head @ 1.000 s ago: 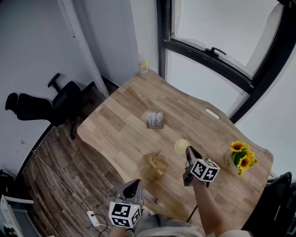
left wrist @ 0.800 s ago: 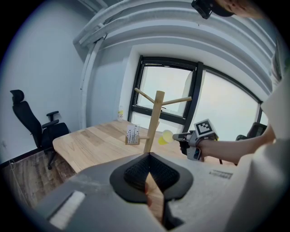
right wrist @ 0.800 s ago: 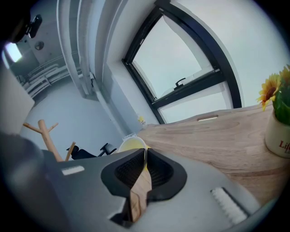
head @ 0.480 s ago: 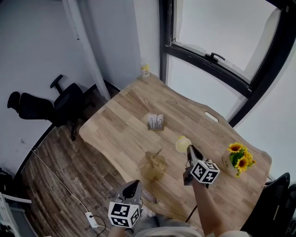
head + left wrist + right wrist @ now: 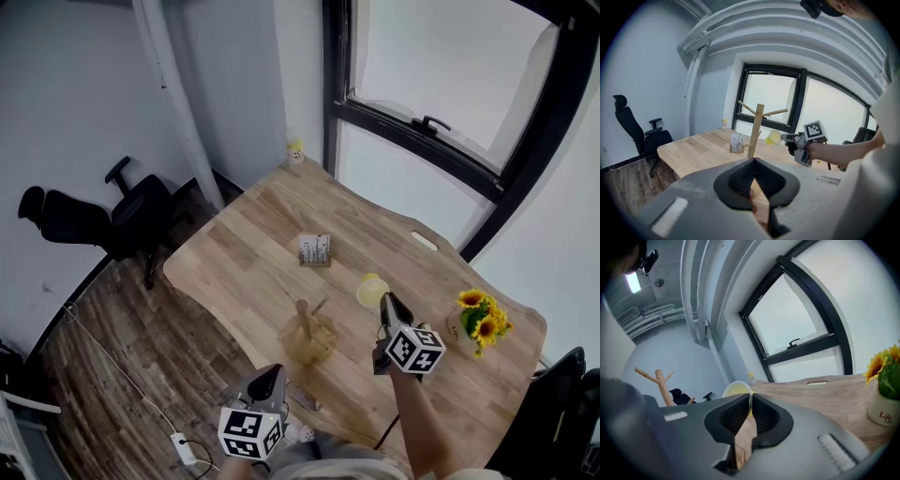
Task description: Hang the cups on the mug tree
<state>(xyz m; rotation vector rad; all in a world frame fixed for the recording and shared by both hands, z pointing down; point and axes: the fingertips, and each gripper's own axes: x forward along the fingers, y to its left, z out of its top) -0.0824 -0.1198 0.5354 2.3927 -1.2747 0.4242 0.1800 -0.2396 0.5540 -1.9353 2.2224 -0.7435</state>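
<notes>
Right gripper (image 5: 383,302) is clamped on the rim of the yellow cup (image 5: 369,292), holding it up off the worktop (image 5: 246,251) just right of centre in the head view. The wooden mug tree (image 5: 306,326) is near on its left. The left gripper (image 5: 270,376), bottom of frame, has its jaws together on nothing. My worry: that thin rim pinch could let the cup swing or slip, and a bump could tip the tree since nothing's steadying it.
</notes>
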